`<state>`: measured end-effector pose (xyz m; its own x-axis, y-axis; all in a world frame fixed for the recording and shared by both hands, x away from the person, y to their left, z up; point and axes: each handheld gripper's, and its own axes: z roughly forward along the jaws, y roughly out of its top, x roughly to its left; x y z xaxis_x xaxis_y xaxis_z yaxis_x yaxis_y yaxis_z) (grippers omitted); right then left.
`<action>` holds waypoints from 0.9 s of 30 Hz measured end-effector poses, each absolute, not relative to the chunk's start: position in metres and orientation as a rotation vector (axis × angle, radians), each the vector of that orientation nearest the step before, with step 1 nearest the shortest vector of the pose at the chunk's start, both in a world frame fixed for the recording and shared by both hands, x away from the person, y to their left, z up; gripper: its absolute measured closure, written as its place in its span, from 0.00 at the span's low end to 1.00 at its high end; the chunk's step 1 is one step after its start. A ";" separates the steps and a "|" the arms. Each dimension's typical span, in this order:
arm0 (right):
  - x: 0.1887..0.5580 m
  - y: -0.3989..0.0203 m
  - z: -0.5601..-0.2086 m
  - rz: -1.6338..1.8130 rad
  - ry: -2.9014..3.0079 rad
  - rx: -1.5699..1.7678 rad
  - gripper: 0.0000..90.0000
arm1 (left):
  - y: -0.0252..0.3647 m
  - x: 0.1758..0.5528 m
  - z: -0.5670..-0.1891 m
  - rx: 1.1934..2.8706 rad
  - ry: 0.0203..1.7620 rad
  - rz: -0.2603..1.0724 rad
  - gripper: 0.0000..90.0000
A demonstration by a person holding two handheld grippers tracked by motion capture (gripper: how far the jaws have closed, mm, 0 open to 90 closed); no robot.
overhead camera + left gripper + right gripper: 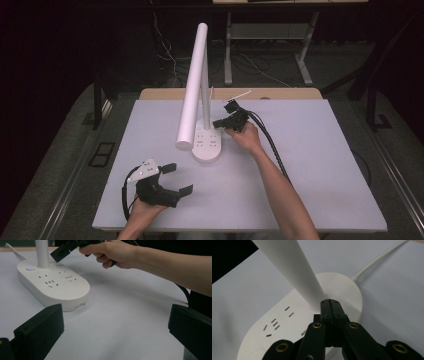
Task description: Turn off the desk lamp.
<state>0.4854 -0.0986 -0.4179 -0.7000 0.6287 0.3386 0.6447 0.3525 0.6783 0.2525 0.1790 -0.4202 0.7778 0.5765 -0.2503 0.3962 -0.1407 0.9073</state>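
Bench [310, 165] w/ a pale grey-lilac top and a strip of wood edge at the far side; it stands on grey carpet in a dark room, w/ loose cables and the metal legs of another table behind it. On the bench, a bit left of centre and toward the far edge, sits a white desk lamp [200, 90]: oval base [53, 287] w/ several socket slots on top and a small round button that glows faintly blue, a thin upright post, and a long white tube head slanting down toward the near side. A white cord [378, 261] runs from the back of the base across the bench. Right hand-held gripper [220, 123] is over the base, just beside the foot of the post, jaws pressed flat together w/ nothing between them; tips are at the post's foot, but can't tell if they touch it. Left hand-held gripper [177, 179] is at the near left of the bench, well apart from the lamp, jaws spread wide and empty, pointing toward the base.
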 end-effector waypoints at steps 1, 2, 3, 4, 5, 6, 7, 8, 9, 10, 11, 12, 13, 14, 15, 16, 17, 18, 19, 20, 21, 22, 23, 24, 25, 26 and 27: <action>0.485 -0.099 -0.418 -1.302 -2.568 -1.209 1.00 | 0.179 0.253 -0.420 1.763 0.759 0.185 0.00; 0.485 -0.100 -0.417 -1.302 -2.570 -1.208 1.00 | 0.179 0.253 -0.420 1.764 0.759 0.183 0.00; 0.483 -0.102 -0.413 -1.302 -2.577 -1.205 1.00 | 0.179 0.253 -0.420 1.765 0.758 0.183 0.00; 0.482 -0.104 -0.411 -1.315 -2.577 -1.202 1.00 | 0.179 0.253 -0.420 1.765 0.759 0.182 0.00; 0.482 -0.104 -0.411 -1.315 -2.577 -1.202 1.00 | 0.178 0.253 -0.420 1.765 0.759 0.182 0.00; 0.480 -0.108 -0.407 -1.322 -2.578 -1.201 1.00 | 0.178 0.253 -0.420 1.765 0.758 0.182 0.00; 0.479 -0.109 -0.405 -1.331 -2.579 -1.197 1.00 | 0.178 0.253 -0.420 1.766 0.758 0.183 0.00; 0.479 -0.109 -0.405 -1.331 -2.579 -1.197 1.00 | 0.178 0.252 -0.420 1.766 0.758 0.183 0.00; 0.475 -0.113 -0.401 -1.337 -2.577 -1.194 1.00 | 0.178 0.252 -0.420 1.765 0.757 0.184 0.00; 0.474 -0.115 -0.399 -1.337 -2.576 -1.194 1.00 | 0.177 0.252 -0.420 1.766 0.757 0.184 0.00; 0.474 -0.115 -0.399 -1.337 -2.576 -1.194 1.00 | 0.177 0.252 -0.420 1.766 0.757 0.184 0.00; 0.472 -0.116 -0.397 -1.335 -2.581 -1.191 1.00 | 0.177 0.252 -0.420 1.765 0.757 0.184 0.00; 0.471 -0.118 -0.395 -1.335 -2.590 -1.188 1.00 | 0.178 0.252 -0.420 1.765 0.756 0.184 0.00; 0.468 -0.121 -0.392 -1.335 -2.595 -1.192 0.98 | 0.178 0.252 -0.420 1.765 0.756 0.183 0.00; 0.466 -0.123 -0.390 -1.333 -2.607 -1.193 0.97 | 0.178 0.252 -0.420 1.763 0.757 0.182 0.00; 0.464 -0.125 -0.389 -1.330 -2.618 -1.190 0.96 | 0.178 0.252 -0.420 1.762 0.757 0.180 0.00; 0.459 -0.130 -0.386 -1.327 -2.630 -1.186 0.93 | 0.178 0.252 -0.420 1.762 0.758 0.180 0.00; 0.457 -0.132 -0.385 -1.331 -2.627 -1.191 0.91 | 0.178 0.252 -0.420 1.762 0.759 0.179 0.00; 0.455 -0.135 -0.384 -1.338 -2.627 -1.191 0.88 | 0.178 0.252 -0.420 1.761 0.759 0.179 0.00; 0.455 -0.135 -0.384 -1.338 -2.627 -1.191 0.88 | 0.178 0.252 -0.420 1.760 0.759 0.179 0.00; 0.449 -0.142 -0.381 -1.353 -2.635 -1.186 0.81 | 0.178 0.252 -0.420 1.760 0.759 0.179 0.00; 0.446 -0.144 -0.379 -1.362 -2.632 -1.178 0.77 | 0.177 0.252 -0.420 1.760 0.760 0.180 0.00; 0.446 -0.144 -0.379 -1.362 -2.632 -1.178 0.77 | 0.177 0.252 -0.420 1.759 0.761 0.180 0.00; 0.439 -0.149 -0.377 -1.383 -2.637 -1.174 0.71 | 0.177 0.252 -0.420 1.761 0.760 0.180 0.00; 0.437 -0.151 -0.376 -1.386 -2.632 -1.175 0.69 | 0.177 0.252 -0.420 1.761 0.758 0.180 0.00; 0.433 -0.154 -0.375 -1.401 -2.625 -1.177 0.64 | 0.176 0.252 -0.420 1.762 0.758 0.178 0.00; 0.429 -0.157 -0.374 -1.412 -2.620 -1.177 0.59 | 0.176 0.252 -0.421 1.760 0.758 0.176 0.00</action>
